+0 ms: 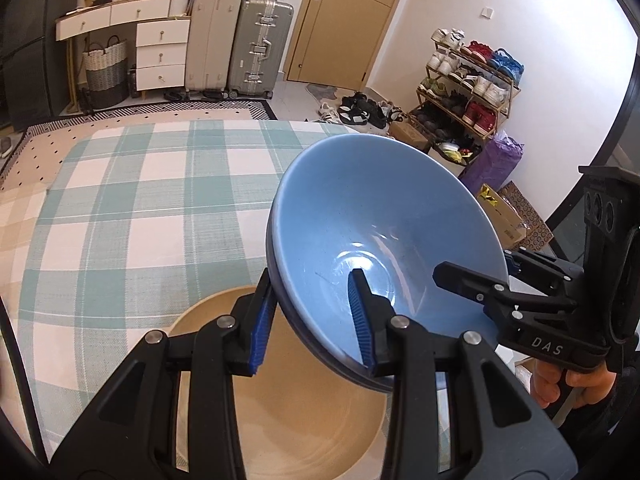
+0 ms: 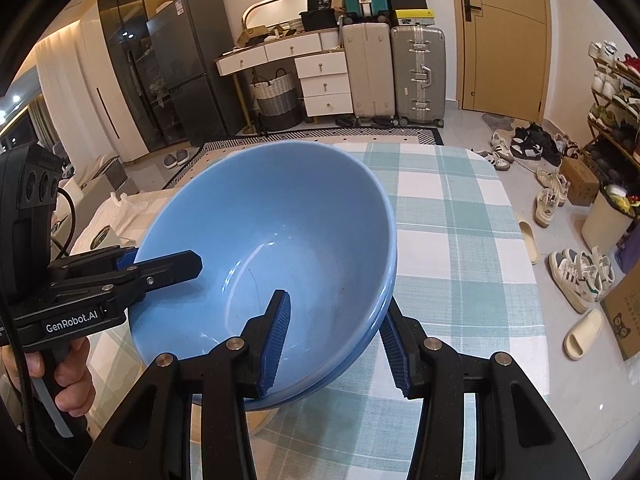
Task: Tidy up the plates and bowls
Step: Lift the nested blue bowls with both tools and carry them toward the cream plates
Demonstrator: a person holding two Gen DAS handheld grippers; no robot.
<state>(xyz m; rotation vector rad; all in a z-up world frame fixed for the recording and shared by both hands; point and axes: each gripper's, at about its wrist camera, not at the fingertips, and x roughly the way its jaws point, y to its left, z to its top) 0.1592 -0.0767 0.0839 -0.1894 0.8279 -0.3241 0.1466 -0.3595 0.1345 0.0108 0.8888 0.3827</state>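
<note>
Bowls are already nested: two glossy light-blue ceramic bowls [image 2: 276,248], one inside the other, hang tilted in the air, carried by both tools at once. The left gripper [image 1: 316,320] is clamped over the near rim of the pair, one blue ribbed pad inside the upper bowl and the other against the outer wall. The right gripper [image 2: 332,344] is closed on the opposite rim the same way, one finger inside, one outside. Below and just behind the left fingers lies a wide tan ceramic plate [image 1: 304,420] on the table. By the look of it, stacking the bowls is done, and setting the pair down, perhaps onto that plate, is left; no other dishes show.

Beyond the fingertips stretches a green-and-white checked tablecloth [image 1: 140,208], otherwise bare in these views. Farther off stand two upright suitcases [image 2: 396,72], a white drawer unit [image 2: 324,84], a tan door [image 2: 504,36] and a loaded shoe rack [image 1: 468,84], with loose shoes on the floor.
</note>
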